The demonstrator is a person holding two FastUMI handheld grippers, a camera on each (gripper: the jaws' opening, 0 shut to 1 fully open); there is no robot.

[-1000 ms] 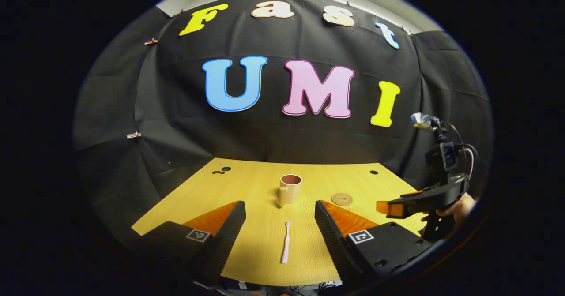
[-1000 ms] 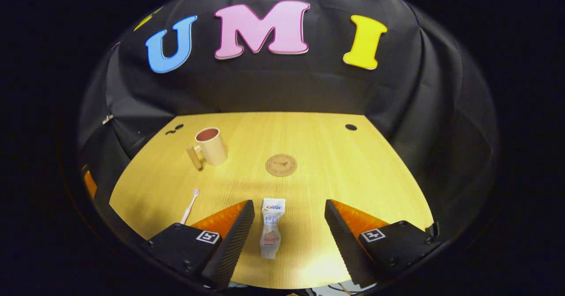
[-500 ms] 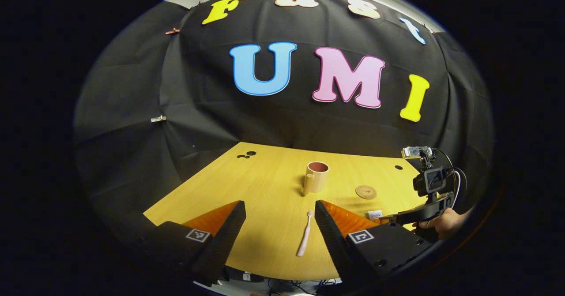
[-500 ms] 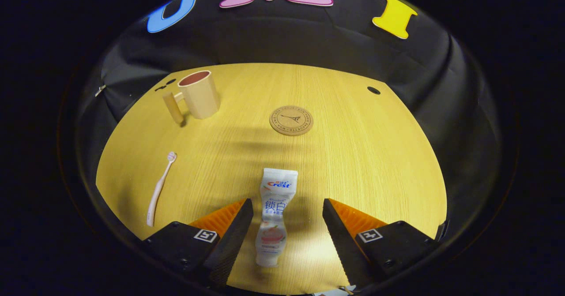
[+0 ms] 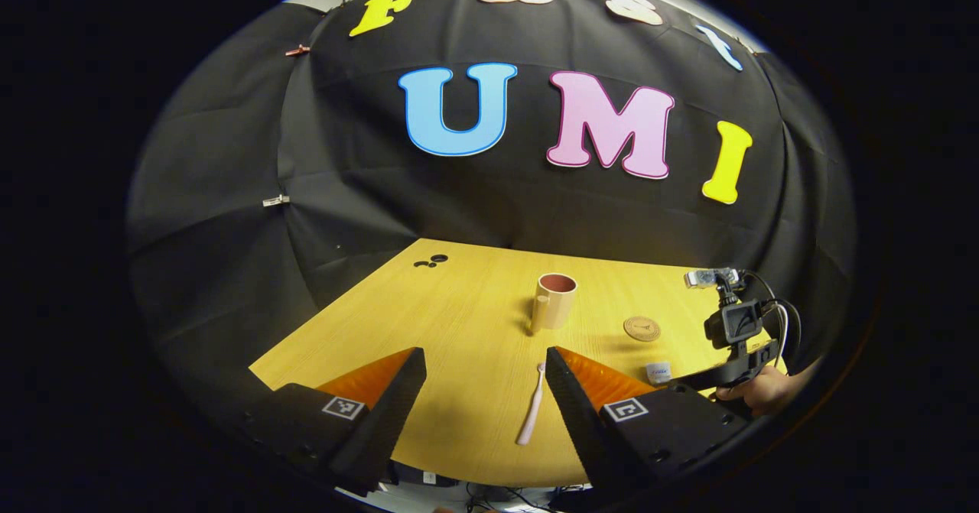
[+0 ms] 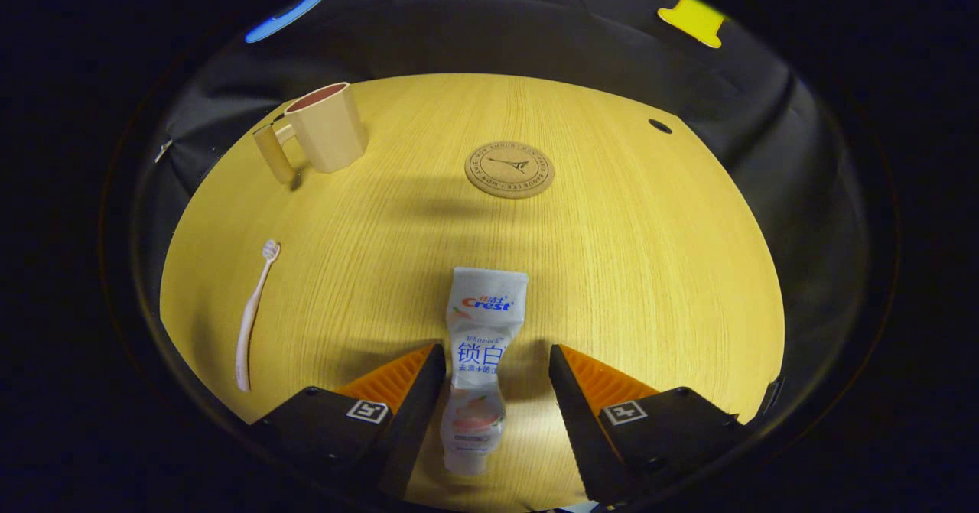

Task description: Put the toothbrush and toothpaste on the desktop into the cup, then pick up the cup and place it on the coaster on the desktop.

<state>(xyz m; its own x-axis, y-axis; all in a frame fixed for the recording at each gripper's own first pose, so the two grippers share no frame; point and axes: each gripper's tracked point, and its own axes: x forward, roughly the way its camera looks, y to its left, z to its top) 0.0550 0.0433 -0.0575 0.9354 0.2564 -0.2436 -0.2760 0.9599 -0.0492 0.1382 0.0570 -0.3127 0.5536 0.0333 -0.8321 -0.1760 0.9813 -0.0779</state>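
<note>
Wood-grain desktop bears a crinkled toothpaste tube between wide jaws.

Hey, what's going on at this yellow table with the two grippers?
A person is working two handheld grippers over a wooden table. The right gripper is low with its open fingers either side of the toothpaste tube, which lies flat, not yet gripped. The left gripper hovers open above the toothbrush, also lying on the table. The cup stands empty at the back, and the coaster beside it is bare. Nothing is in the cup yet.
</note>
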